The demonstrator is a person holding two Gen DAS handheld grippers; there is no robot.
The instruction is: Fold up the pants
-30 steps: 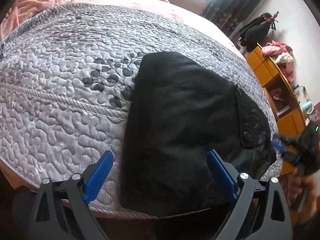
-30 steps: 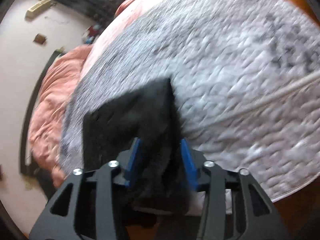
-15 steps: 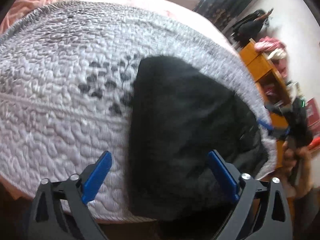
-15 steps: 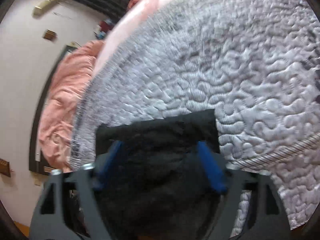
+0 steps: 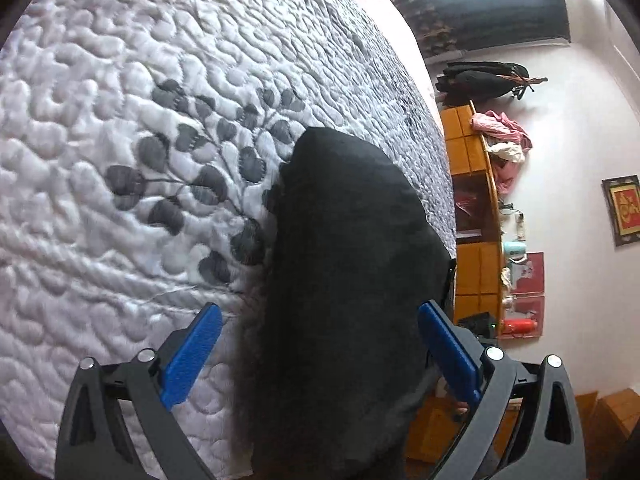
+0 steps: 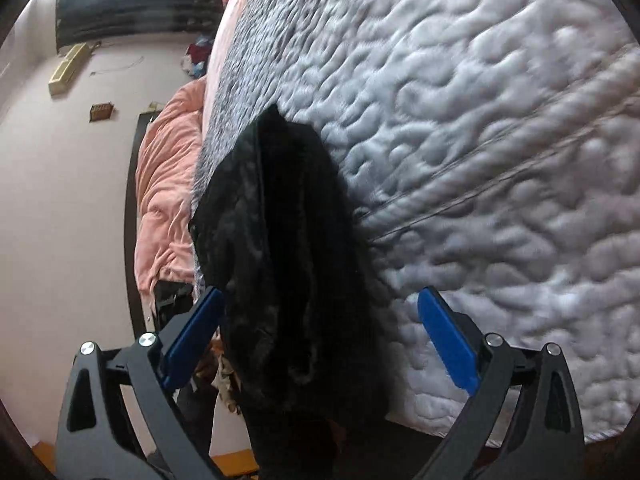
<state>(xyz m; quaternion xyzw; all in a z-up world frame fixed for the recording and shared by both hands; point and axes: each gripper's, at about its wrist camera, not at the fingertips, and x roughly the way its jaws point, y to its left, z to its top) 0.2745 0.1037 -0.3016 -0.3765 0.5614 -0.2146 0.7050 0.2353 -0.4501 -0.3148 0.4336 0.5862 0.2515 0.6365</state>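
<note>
Left tongs: I see my left tongs (image 5: 320, 356) spread wide and released; the black pants (image 5: 344, 280) lie between the blue pads (image 5: 192, 360), and neither pad presses the cloth.
Right tongs: my right tongs (image 6: 320, 344) have just been opening and now stand released, straddling the pants (image 6: 288, 260) without pinching them.
Pants, place: folded into a dark bundle on the quilted bedspread (image 5: 160, 120), at the bed's near edge, with the near end drooping over it.
Containers: the orange shelf unit (image 5: 476, 208) at 3 o'clock in the left view has open compartments; what sits inside is too dim for me to name. Pink clothes (image 5: 500, 128) are heaped on its top, with bottles and a cup further along.
Surroundings: a black bag (image 5: 480, 78) hangs on the wall at 2 o'clock; a peach blanket (image 6: 164, 192) is bunched at 9 o'clock in the right view.
In the way: only the pants themselves, filling the gap between each pair of pads.
Long axis: running from 6 toward 12 o'clock in both views, the narrower end pointing away from me.
</note>
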